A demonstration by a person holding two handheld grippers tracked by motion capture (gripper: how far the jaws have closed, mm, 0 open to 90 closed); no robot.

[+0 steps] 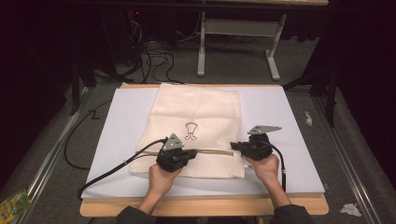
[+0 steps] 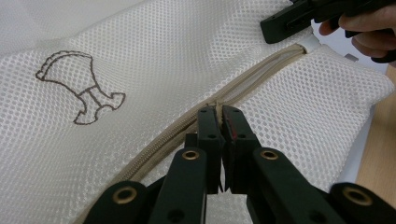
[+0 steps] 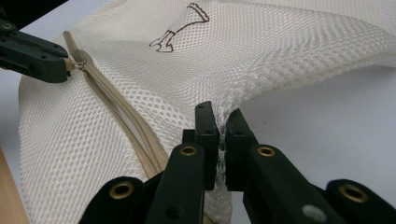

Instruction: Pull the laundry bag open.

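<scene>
A cream mesh laundry bag (image 1: 196,112) with a brown stitched emblem (image 1: 190,130) lies flat on a white sheet (image 1: 280,140). A beige zipper (image 1: 212,151) runs across the bag near its front end. My left gripper (image 1: 192,153) is shut on the zipper pull (image 2: 218,108), about midway along the zipper (image 2: 261,77). To the right, my right gripper (image 1: 234,145) is shut on the bag's mesh edge (image 3: 223,119) at the zipper's right end, and the fabric is bunched up there. In the right gripper view the left gripper (image 3: 63,65) holds the pull (image 3: 77,63) at the far left.
The white sheet covers a wooden table (image 1: 205,207). Black cables (image 1: 107,170) trail off to the left from the left gripper. A white table frame (image 1: 238,42) stands behind. Crumpled paper (image 1: 350,210) and a green packet (image 1: 11,203) lie on the floor.
</scene>
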